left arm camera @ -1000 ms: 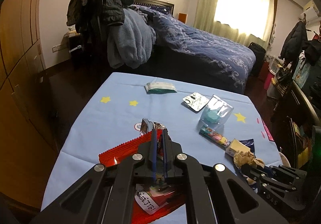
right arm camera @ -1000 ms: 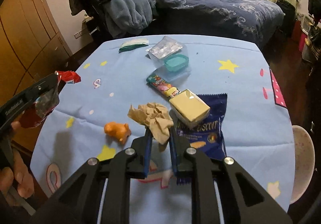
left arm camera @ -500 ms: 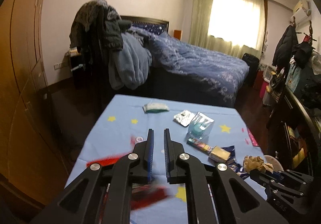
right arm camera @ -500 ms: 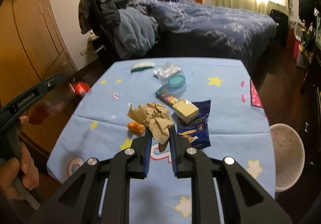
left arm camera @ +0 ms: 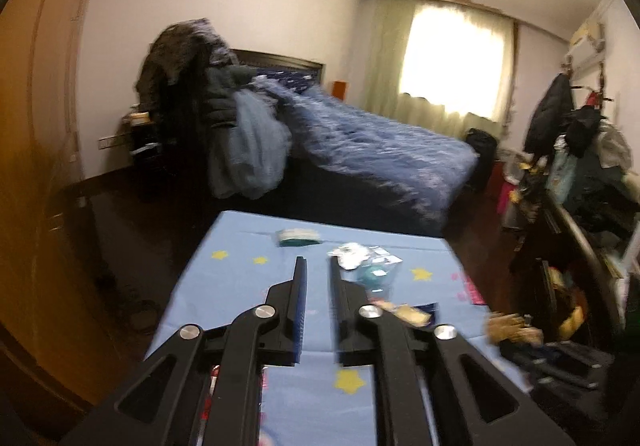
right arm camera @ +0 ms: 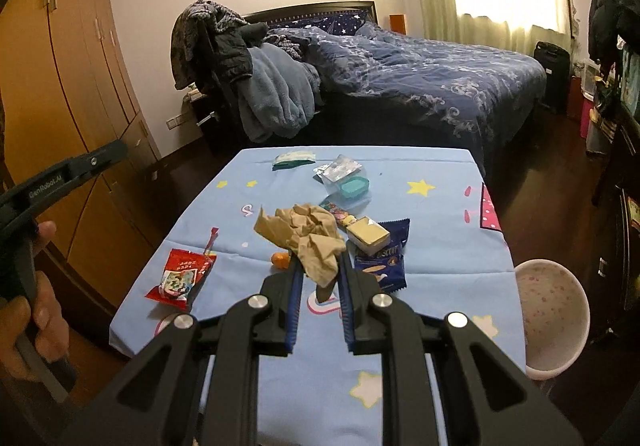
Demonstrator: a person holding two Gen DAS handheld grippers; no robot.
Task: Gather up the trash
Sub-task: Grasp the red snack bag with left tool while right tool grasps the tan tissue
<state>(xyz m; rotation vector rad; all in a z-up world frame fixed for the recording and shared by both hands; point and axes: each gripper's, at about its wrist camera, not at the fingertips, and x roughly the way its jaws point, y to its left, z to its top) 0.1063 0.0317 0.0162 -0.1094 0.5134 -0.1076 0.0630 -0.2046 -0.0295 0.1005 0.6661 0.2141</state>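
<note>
Your right gripper (right arm camera: 318, 266) pinches only a corner of the crumpled brown paper (right arm camera: 306, 236), which may slip before the pink bin (right arm camera: 554, 320) at four o'clock; your left gripper (left arm camera: 318, 266) is opening, empty.

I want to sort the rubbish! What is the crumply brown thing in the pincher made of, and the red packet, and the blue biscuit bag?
The crumpled brown wad, pinched in the right gripper, looks like matte paper: sharp dull creases, no shine. The red packet seems to be glossy plastic film, since light glints off it. The blue biscuit bag looks like printed plastic or foil wrap with a crimped zigzag edge; which one is hard to tell.
</note>
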